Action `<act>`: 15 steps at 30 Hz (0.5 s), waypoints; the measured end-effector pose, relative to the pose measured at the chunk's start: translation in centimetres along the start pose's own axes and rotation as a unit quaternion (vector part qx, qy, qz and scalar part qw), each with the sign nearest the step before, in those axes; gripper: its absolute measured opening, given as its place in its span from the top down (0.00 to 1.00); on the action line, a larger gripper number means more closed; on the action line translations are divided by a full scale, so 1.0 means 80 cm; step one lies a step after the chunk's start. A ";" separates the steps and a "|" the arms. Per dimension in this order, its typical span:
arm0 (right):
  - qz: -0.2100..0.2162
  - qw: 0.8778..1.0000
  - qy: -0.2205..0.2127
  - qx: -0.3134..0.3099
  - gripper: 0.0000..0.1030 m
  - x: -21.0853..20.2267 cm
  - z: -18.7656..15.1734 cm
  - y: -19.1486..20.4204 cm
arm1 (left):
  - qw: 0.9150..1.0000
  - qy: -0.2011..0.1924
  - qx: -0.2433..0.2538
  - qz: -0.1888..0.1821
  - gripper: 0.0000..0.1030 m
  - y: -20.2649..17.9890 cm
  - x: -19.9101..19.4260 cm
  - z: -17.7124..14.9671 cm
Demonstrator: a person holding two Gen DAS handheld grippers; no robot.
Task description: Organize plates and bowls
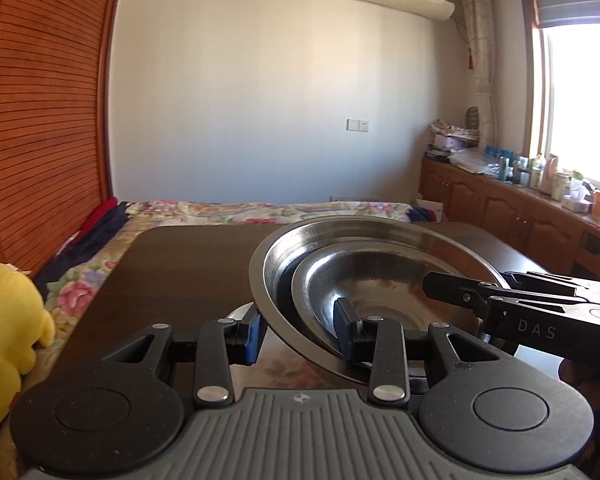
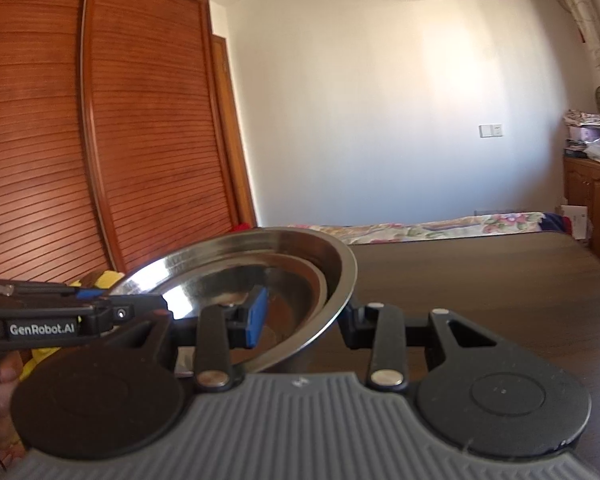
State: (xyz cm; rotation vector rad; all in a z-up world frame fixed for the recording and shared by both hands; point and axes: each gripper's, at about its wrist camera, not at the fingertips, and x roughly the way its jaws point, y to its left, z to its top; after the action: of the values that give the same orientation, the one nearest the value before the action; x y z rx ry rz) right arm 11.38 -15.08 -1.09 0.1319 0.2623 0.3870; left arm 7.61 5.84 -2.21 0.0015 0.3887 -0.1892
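Holding a steel plate (image 1: 364,236) with a smaller bowl (image 1: 380,280) nested inside, up off the dark table (image 1: 188,264). Left gripper (image 1: 302,334) and right gripper (image 2: 304,316) both straddle opposite rims, open. I'd squeeze evenly and keep it level so the bowl doesn't slide.

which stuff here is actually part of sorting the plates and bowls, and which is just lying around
Part of the job: steel plate, steel bowl nested in it, left gripper, right gripper, both straddling the plate's rim.

Just lying about: yellow plush toy, floral bedding, windowsill bottles, dark table.
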 end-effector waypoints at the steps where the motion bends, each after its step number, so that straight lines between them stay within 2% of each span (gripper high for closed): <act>1: 0.003 1.000 0.002 -0.002 0.62 0.002 -0.001 0.004 | 1.000 0.002 -0.002 0.002 0.62 0.002 0.000 0.000; 15: 0.017 0.999 0.025 -0.019 0.62 0.010 -0.006 0.023 | 1.000 0.015 -0.012 0.008 0.63 0.017 0.002 -0.013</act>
State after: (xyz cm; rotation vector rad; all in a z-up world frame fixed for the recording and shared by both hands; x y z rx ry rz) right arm 11.35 -13.05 -1.40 0.0899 0.3014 0.4295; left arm 7.65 7.15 -3.26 -0.0169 0.4211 -0.1683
